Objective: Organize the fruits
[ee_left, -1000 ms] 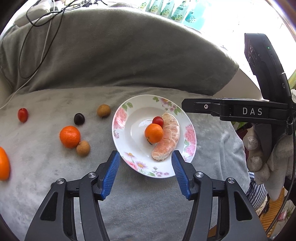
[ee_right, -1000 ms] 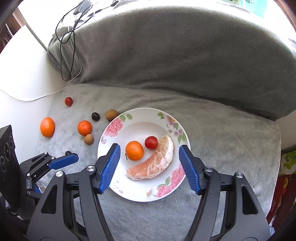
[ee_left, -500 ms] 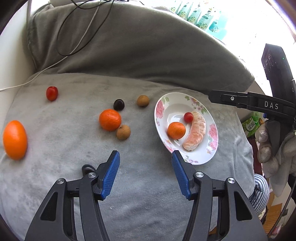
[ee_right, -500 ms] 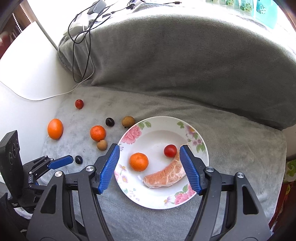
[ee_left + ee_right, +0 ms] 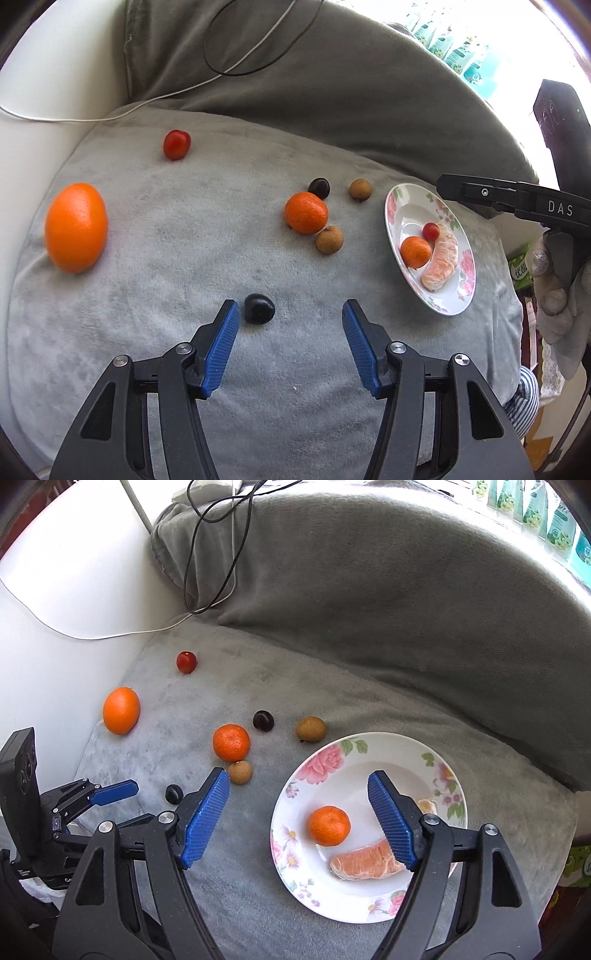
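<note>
Just ahead of the left gripper (image 5: 286,321), close by its left fingertip, a dark plum (image 5: 259,314) lies on the grey blanket (image 5: 184,258), well apart from the floral plate (image 5: 393,206). Both jaws stand wide open and empty. To take it cleanly, I'd shift left so the plum sits centred, then close gently. The right gripper (image 5: 297,812) hangs open over the plate's near edge, beside the mandarin (image 5: 328,825) and peeled pomelo segment (image 5: 364,862).

Bare grey blanket (image 5: 177,254) around dark fruit (image 5: 259,308), apparently unobstructed.
</note>
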